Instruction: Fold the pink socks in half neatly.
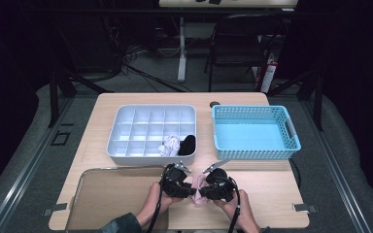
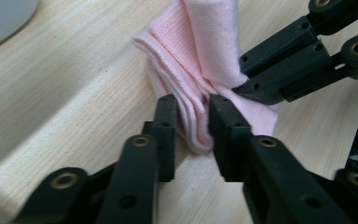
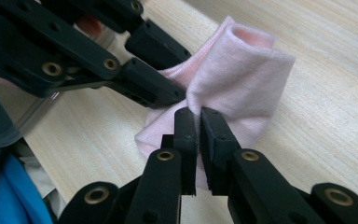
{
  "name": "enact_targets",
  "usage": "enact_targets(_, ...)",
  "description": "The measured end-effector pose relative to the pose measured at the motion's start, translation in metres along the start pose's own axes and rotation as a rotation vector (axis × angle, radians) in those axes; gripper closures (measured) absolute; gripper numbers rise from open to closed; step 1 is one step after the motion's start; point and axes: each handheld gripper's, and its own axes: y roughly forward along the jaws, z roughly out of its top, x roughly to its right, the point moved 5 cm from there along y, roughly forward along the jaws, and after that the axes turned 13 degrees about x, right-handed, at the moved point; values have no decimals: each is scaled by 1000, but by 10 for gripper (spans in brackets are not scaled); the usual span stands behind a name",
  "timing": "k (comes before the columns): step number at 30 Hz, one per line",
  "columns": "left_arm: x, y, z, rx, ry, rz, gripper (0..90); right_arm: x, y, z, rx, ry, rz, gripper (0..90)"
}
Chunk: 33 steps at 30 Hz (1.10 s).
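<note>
The worktop (image 1: 272,194) carries a clear tray (image 1: 85,194) at the near left, a white divided box (image 1: 121,124) at the far left and a blue basket (image 1: 252,136) at the far right. In the near right cells of the box lie a white sock (image 1: 170,144) and a black sock (image 1: 187,144). A pink sock (image 1: 198,187) lies on the worktop near the front edge, between the two grippers. The left gripper (image 2: 193,123) has its jaws a little apart around a fold of the pink sock, and the pads touch the fabric on both sides. The right gripper (image 3: 198,122) has its jaws almost closed and pinches a thin layer of this sock.
</note>
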Motion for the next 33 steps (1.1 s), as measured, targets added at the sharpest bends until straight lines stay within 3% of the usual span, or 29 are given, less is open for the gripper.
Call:
enact_targets(4,-3,-10,5,14,-1,17,649,-1,1,-1,-2,-13,-11,855)
enact_targets(8,-9,-19,12,64,-26,38,595,-2,2,-1,-1,-19,-20,856)
enact_targets(14,-9,-17,21,117,-65,31,521,-6,6,-1,-1,-56,-56,867)
enact_targets(17,-8,-12,21,113,-63,42,476,-9,8,0,-5,-82,-71,870)
enact_targets(22,-14,0,22,96,-89,41,438,-10,11,-1,7,-80,-76,872)
enact_targets(24,-15,6,19,63,-60,65,464,-10,11,-1,12,-75,-81,872)
enact_targets(30,-16,9,16,44,-46,82,483,-13,10,0,23,-56,-77,826)
enact_targets(31,-16,9,16,44,-43,84,483,-13,5,0,28,-47,-58,798)
enact_targets(33,-16,9,16,42,-44,82,483,-11,-1,0,32,-49,-74,802)
